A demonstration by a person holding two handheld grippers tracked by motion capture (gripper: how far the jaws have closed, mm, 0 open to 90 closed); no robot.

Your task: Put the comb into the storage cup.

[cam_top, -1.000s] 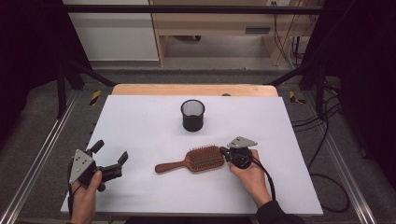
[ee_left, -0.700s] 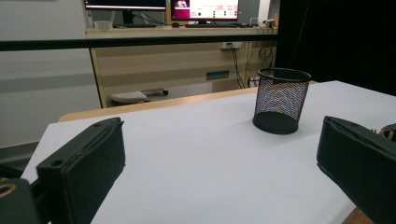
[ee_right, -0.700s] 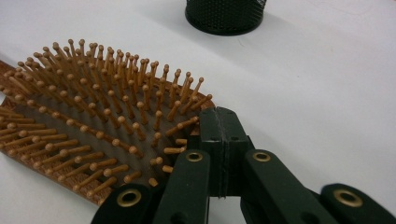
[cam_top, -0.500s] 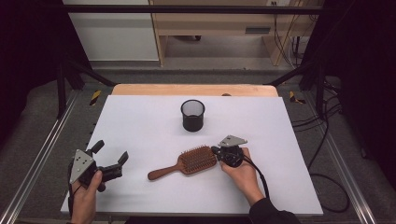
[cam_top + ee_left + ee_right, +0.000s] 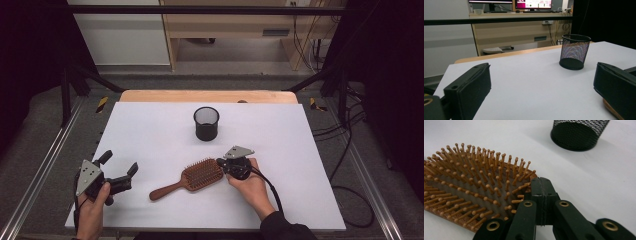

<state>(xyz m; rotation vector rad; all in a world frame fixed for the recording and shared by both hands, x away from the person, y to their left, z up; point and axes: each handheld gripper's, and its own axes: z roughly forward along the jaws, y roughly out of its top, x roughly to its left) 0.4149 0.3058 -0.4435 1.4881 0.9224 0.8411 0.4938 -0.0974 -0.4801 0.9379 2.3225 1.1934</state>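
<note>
Tabletop (image 5: 150, 125) open across the left and far-right — easy passage. Mesh cup (image 5: 206, 123) stands mid-back, well apart from the hairbrush (image 5: 190, 178); the lane between them is free. Hairbrush lies diagonally front-centre, blocking a straight low path between right gripper (image 5: 220, 162) and left gripper (image 5: 119, 165).

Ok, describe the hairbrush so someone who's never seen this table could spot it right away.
On the white table, look in front of the black mesh cup, towards the person. The wooden paddle hairbrush lies bristles up by the right gripper; it is the table's one brown thing.
</note>
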